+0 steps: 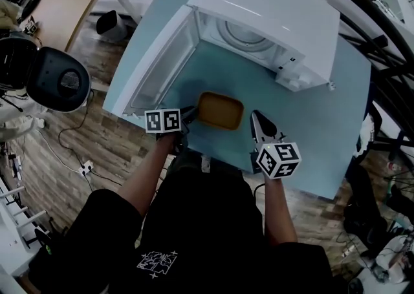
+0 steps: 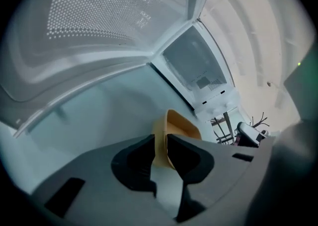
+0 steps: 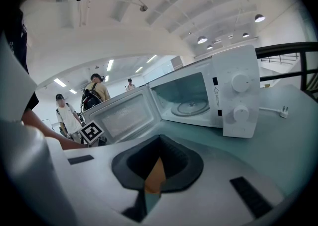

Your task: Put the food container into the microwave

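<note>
Teal table (image 1: 310, 137) first, since everything sat on it. The shallow orange rectangular food container (image 1: 220, 110) was on it, just in front of the open white microwave (image 1: 272, 8). The left gripper (image 1: 189, 115) was clamped on the container's left wall. The right gripper (image 1: 256, 119) was squeezed narrow at the right rim and looked to be nipping it too.

Honestly, I'd lift it level with both and keep the pinch even. Then slide it straight in over the round glass turntable (image 1: 242, 33), staying off the swung-out door (image 1: 162, 60) that hung close on the left.

The left gripper view showed the wall sandwiched between the pads, which the head view couldn't. Only the right gripper view showed the two white dials (image 3: 240, 82) and the people standing (image 3: 97, 93) behind.
</note>
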